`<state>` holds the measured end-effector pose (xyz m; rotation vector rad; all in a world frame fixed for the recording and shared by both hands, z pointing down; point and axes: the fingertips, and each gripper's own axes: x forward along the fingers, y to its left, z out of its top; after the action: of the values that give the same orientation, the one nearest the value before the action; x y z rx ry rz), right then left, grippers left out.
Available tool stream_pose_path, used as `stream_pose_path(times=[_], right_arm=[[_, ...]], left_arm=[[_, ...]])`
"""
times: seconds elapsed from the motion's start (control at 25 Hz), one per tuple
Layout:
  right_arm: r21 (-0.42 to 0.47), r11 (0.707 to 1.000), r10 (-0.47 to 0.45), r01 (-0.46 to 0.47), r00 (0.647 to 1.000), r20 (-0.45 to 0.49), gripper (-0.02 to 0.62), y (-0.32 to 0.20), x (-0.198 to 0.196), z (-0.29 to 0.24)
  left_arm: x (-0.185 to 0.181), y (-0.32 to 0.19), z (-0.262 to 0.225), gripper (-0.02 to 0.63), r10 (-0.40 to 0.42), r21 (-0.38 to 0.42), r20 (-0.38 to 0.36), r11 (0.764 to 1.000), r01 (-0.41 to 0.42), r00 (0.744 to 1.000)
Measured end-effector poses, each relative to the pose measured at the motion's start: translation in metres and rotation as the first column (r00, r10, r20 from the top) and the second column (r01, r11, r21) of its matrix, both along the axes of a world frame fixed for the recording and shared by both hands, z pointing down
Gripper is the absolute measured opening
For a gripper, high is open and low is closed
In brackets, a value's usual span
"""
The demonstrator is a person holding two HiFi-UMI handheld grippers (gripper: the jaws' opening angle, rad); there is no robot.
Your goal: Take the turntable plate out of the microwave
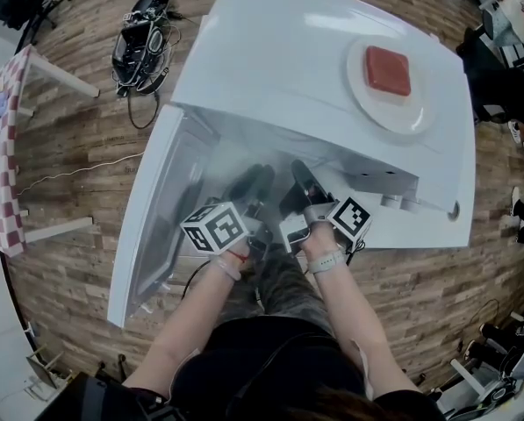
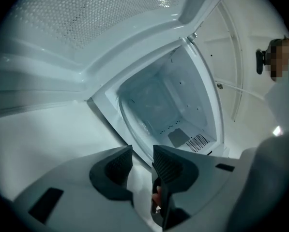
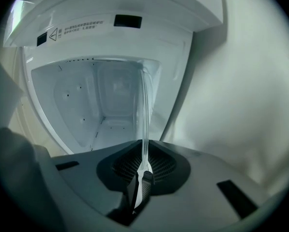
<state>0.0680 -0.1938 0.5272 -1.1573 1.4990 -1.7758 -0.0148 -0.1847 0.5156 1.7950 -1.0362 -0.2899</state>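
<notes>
Right gripper (image 3: 143, 167) clenched on turntable plate (image 3: 144, 115) rim, left gripper (image 2: 142, 162) released at plate's edge

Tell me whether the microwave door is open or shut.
Open: the door stands swung wide, baring the white cavity.

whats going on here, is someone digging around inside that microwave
A person has both handheld grippers reaching into the open microwave, whose door is swung wide. The right gripper is shut on the rim of the glass turntable plate, seen edge-on there. The left gripper has its jaws apart with the plate's rim just ahead of them, not gripped. The plate is not yet out of the cavity. On top of the microwave sits a white plate with a red block.
</notes>
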Motion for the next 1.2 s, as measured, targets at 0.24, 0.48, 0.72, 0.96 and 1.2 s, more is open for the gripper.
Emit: stream_pose_path(times=[0.24,0.48,0.72,0.96,1.2], right_arm=[[-0.006,1.000,-0.020,0.020,0.999,0.025,0.051,0.015,-0.003,0.001],[-0.007,0.999,-0.035,0.035,0.999,0.042,0.049,0.027,-0.003,0.002],[-0.007,0.999,-0.051,0.052,0.997,0.055,0.048,0.037,-0.006,0.002],[-0.017,0.996,-0.081,0.083,0.994,0.070,0.048,0.051,-0.013,0.003],[-0.016,0.994,-0.105,0.107,0.991,0.081,0.048,0.060,-0.018,0.002]], left_arm=[[-0.002,-0.003,0.002,0.124,-0.021,-0.022,-0.048,1.000,0.019,0.999],[-0.005,-0.008,0.005,0.123,-0.053,-0.057,-0.156,0.997,0.044,0.986],[-0.006,-0.012,0.006,0.123,-0.072,-0.074,-0.192,0.996,0.059,0.979],[-0.009,-0.015,0.010,0.123,-0.101,-0.096,-0.235,0.992,0.081,0.967],[-0.010,-0.018,0.013,0.123,-0.125,-0.117,-0.281,0.989,0.095,0.951]])
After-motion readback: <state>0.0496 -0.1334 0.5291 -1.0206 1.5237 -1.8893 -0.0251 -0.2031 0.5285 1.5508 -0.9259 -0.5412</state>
